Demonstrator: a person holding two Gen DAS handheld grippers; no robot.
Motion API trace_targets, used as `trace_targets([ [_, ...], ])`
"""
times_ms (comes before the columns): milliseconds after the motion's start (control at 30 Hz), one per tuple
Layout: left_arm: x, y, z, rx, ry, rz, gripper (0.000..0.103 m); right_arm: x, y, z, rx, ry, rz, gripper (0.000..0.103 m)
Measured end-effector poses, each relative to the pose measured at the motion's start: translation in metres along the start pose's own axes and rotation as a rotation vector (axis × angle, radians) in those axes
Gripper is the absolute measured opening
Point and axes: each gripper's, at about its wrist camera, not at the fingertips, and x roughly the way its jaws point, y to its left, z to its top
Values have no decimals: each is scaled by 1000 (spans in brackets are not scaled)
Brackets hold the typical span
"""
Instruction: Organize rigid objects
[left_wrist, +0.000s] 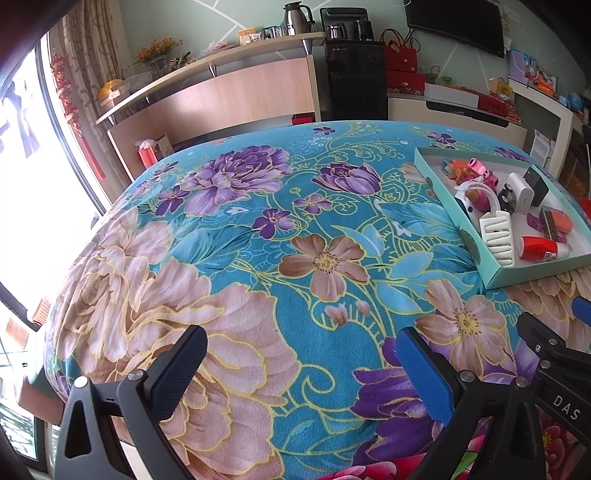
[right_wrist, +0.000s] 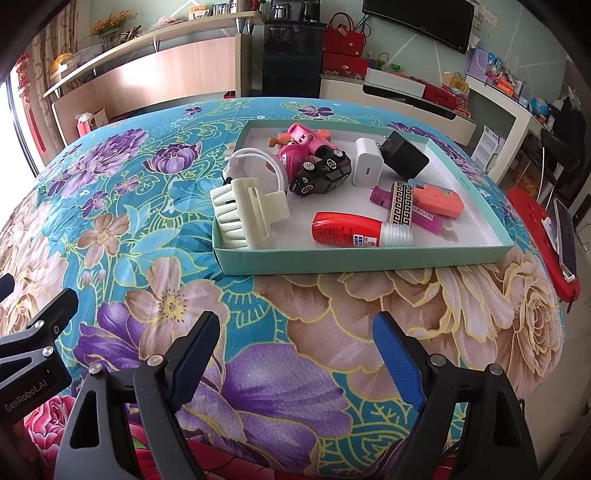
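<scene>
A shallow teal tray (right_wrist: 362, 260) (left_wrist: 436, 173) rests on the flowered blanket and holds several small objects. Among them are a cream hair claw (right_wrist: 245, 210) (left_wrist: 496, 234), a red bottle (right_wrist: 347, 229) (left_wrist: 539, 248), a black toy car (right_wrist: 321, 172), a white charger (right_wrist: 365, 162) (left_wrist: 519, 192), a black adapter (right_wrist: 404, 154), pink toys (right_wrist: 303, 142) and a pink box (right_wrist: 437, 199). My right gripper (right_wrist: 295, 328) hovers open over the blanket just in front of the tray, nothing between its fingers. My left gripper (left_wrist: 301, 341) is open over bare blanket, left of the tray.
A red pouch with a phone (right_wrist: 565, 236) lies at the blanket's right edge. Behind the bed stand a wooden counter (left_wrist: 236, 92), a black water dispenser (left_wrist: 354, 74) and a white cabinet (right_wrist: 399, 92). A bright window (left_wrist: 33, 147) fills the left.
</scene>
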Motion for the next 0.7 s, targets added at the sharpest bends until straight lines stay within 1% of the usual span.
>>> trace_targets([
  [700, 0, -1, 0, 6, 3, 7, 103, 1, 1, 0, -1, 2, -1, 85],
])
